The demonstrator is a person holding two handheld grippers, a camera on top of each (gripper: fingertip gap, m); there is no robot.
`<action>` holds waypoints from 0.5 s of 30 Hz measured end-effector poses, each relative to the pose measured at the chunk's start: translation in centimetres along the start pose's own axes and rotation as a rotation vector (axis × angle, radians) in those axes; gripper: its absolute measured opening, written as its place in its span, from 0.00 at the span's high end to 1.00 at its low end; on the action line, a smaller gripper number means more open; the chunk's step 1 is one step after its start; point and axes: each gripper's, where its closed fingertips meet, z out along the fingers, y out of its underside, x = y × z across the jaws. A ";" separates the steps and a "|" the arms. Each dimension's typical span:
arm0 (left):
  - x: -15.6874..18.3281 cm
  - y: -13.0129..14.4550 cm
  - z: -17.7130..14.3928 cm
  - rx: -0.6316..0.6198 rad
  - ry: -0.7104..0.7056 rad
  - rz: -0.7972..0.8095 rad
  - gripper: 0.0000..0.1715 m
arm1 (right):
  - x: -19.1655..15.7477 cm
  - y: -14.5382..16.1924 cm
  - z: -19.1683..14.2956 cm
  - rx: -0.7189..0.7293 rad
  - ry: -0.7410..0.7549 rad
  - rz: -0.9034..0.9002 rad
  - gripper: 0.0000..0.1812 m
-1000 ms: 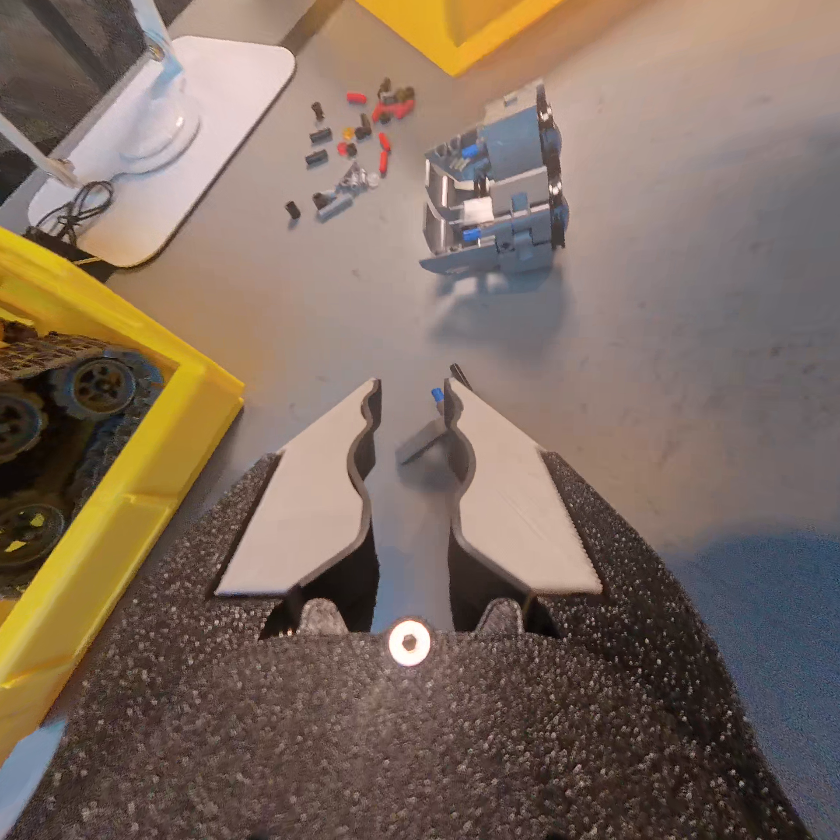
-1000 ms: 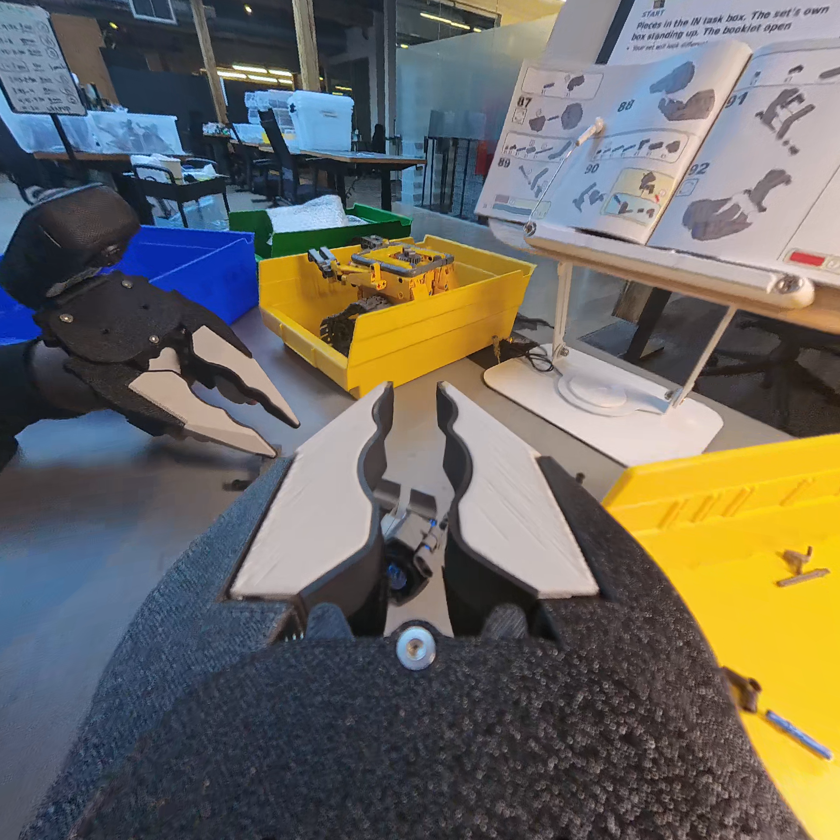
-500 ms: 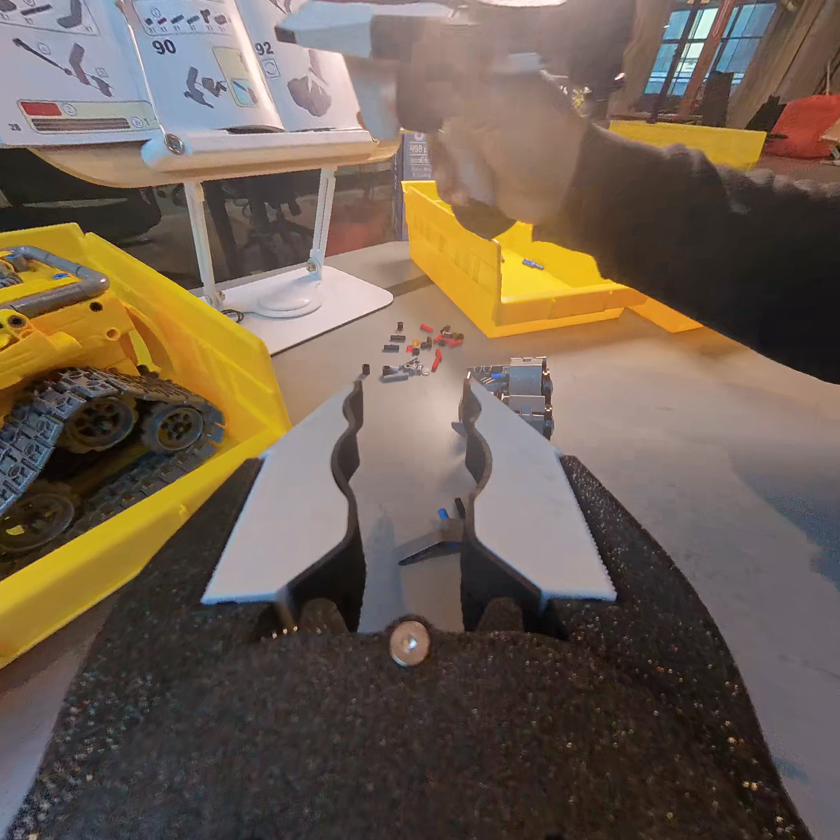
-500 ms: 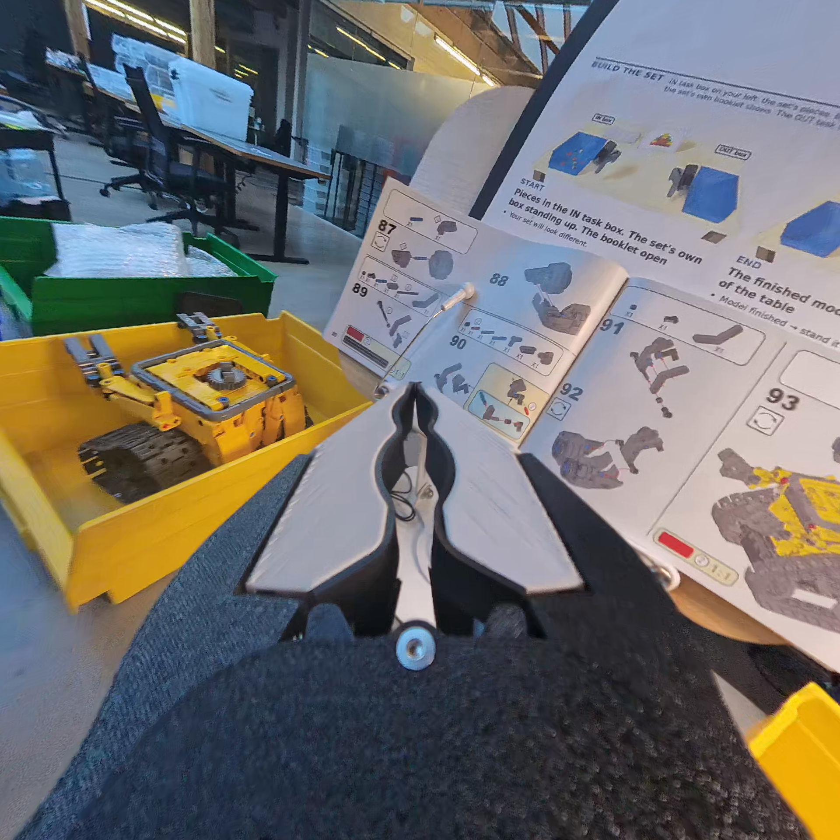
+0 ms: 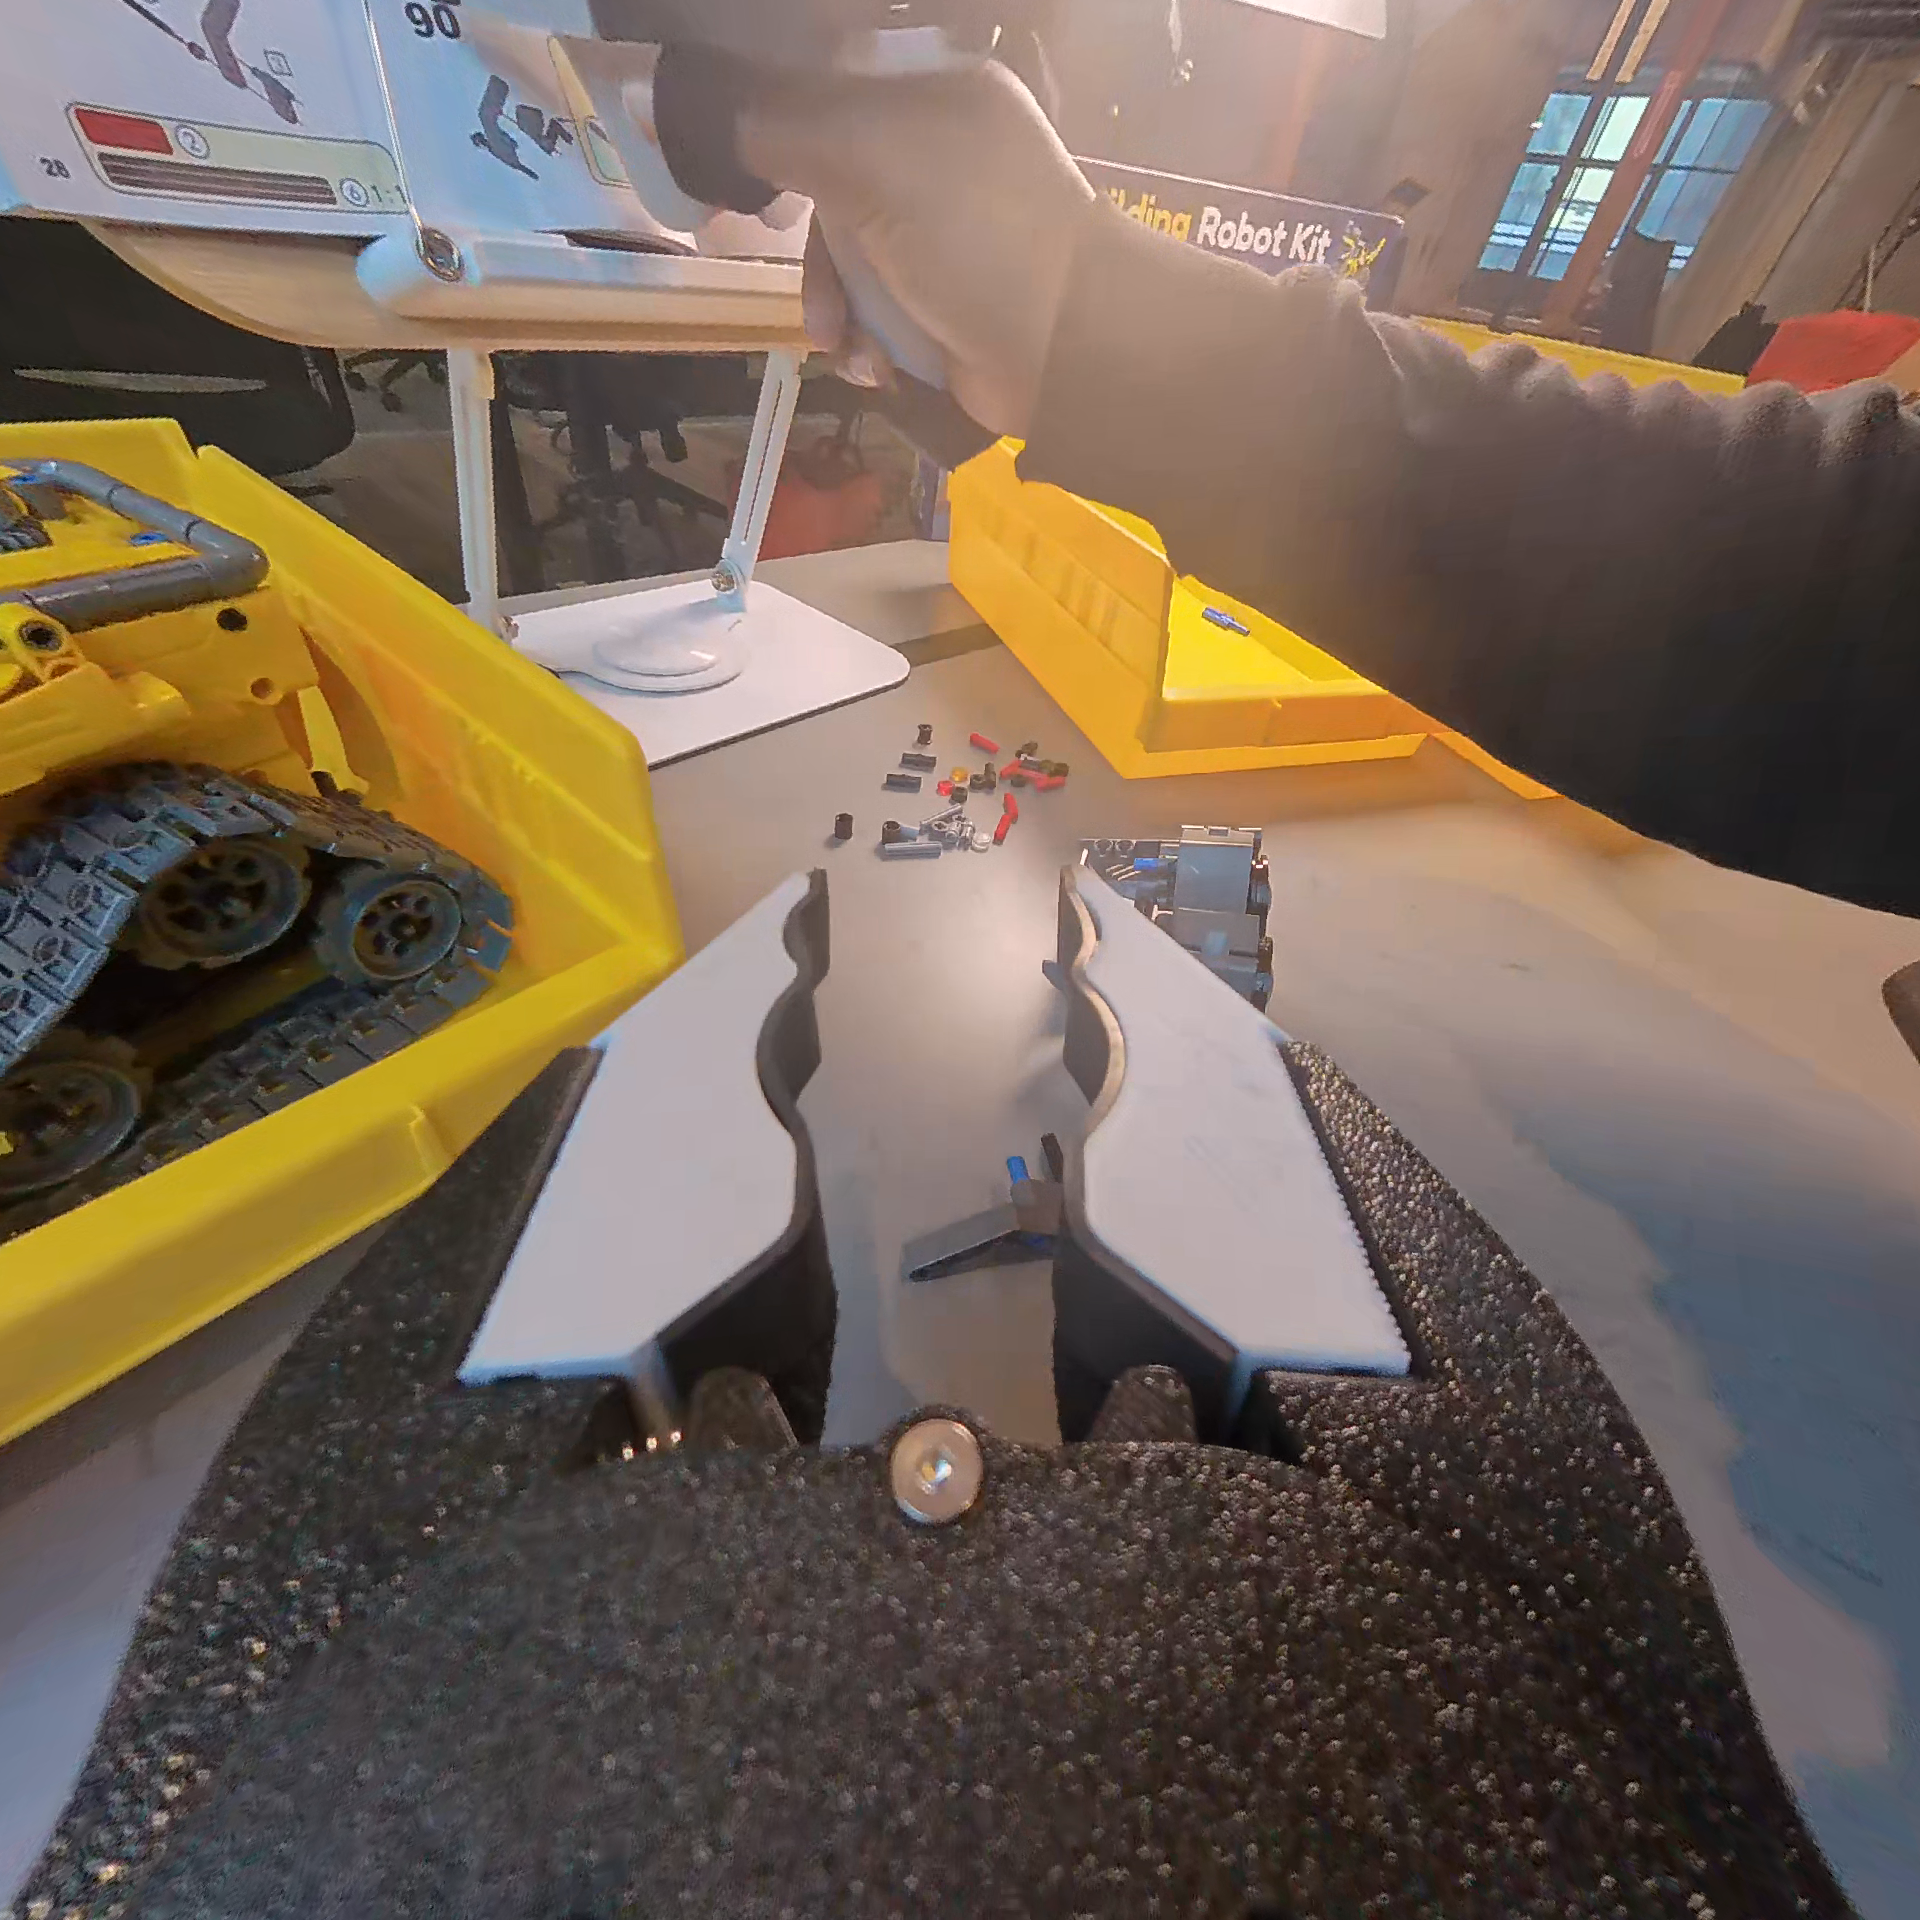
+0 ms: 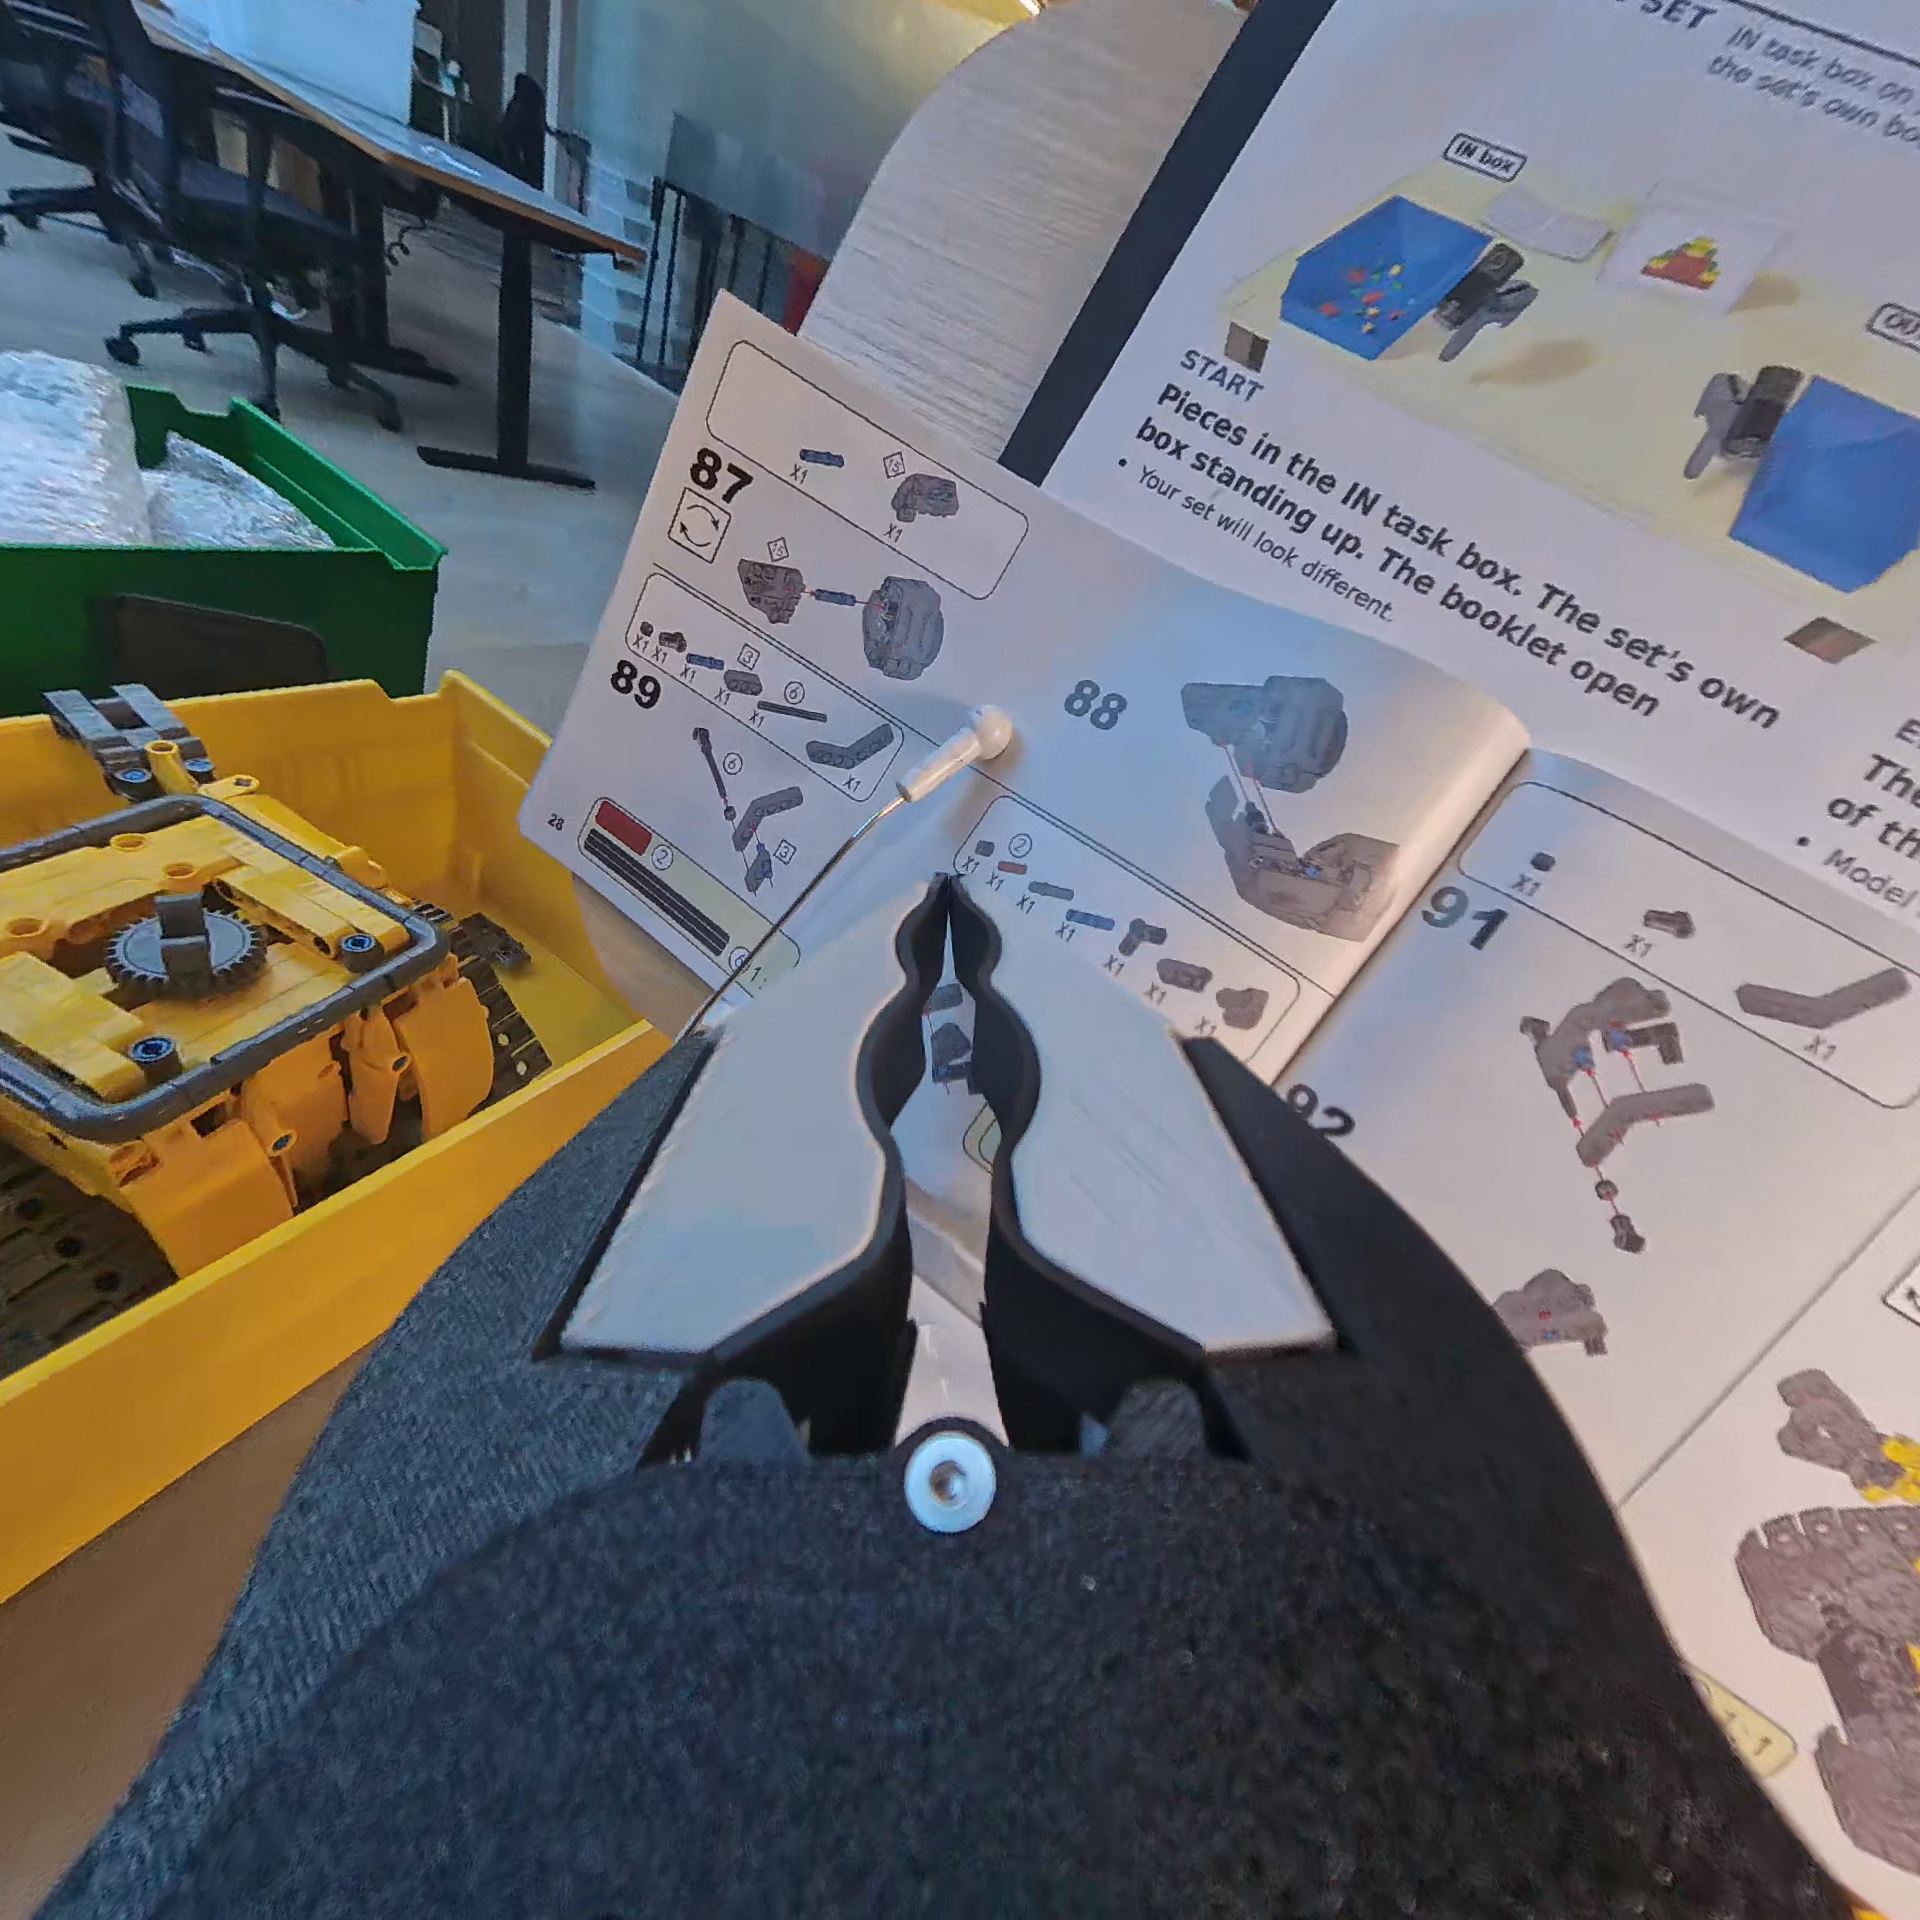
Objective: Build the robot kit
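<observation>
My left gripper (image 5: 942, 904) is open and empty, held low over the grey table. A small grey piece with a blue pin (image 5: 987, 1226) lies on the table between its fingers, close to the right finger. A grey brick assembly (image 5: 1210, 904) stands just beyond the right fingertip. My right gripper (image 6: 943, 896) is shut with nothing seen between its tips. It is raised close in front of the open instruction booklet (image 6: 1143, 790), just below the white-tipped page-holder wire (image 6: 956, 748). In the left wrist view, a hand and dark sleeve (image 5: 1351, 499) reach up to the booklet.
A yellow bin (image 5: 499, 1122) holding a yellow tracked model (image 6: 208, 987) stands at the left. Several small loose parts (image 5: 956, 790) lie ahead. The white stand base (image 5: 707, 655) and another yellow bin (image 5: 1195, 665) are behind them. A green bin (image 6: 260, 561) is further back. The grippers' ends are close to 30 centimeters from one another.
My right gripper rose from the table to the booklet and shut. My left gripper tilted up from looking down at the table and opened wider; the small grey piece stays on the table.
</observation>
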 end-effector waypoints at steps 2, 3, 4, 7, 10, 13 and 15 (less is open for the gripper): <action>0.0 0.0 0.0 0.002 0.003 -0.008 0.75 | 0.0 0.1 0.4 -0.017 -0.001 -0.004 1.00; 0.0 0.0 0.0 0.001 0.006 -0.013 0.75 | -0.1 0.2 0.5 -0.025 -0.001 -0.007 1.00; 0.0 0.0 0.0 0.000 0.007 -0.015 0.75 | -0.1 0.3 0.6 -0.031 -0.001 -0.011 1.00; 0.1 -0.2 -0.1 0.007 0.008 -0.018 0.75 | -0.2 0.4 0.7 -0.033 0.005 -0.022 1.00; 0.1 -0.2 -0.1 0.008 0.010 -0.025 0.75 | -0.2 0.5 0.6 -0.036 0.005 -0.023 1.00; 0.0 -0.1 -0.1 0.004 0.009 -0.029 0.75 | -0.2 0.5 0.5 -0.035 0.000 -0.018 1.00; 0.0 -0.1 -0.1 0.003 0.009 -0.030 0.75 | -0.4 0.4 0.1 -0.020 -0.016 -0.011 1.00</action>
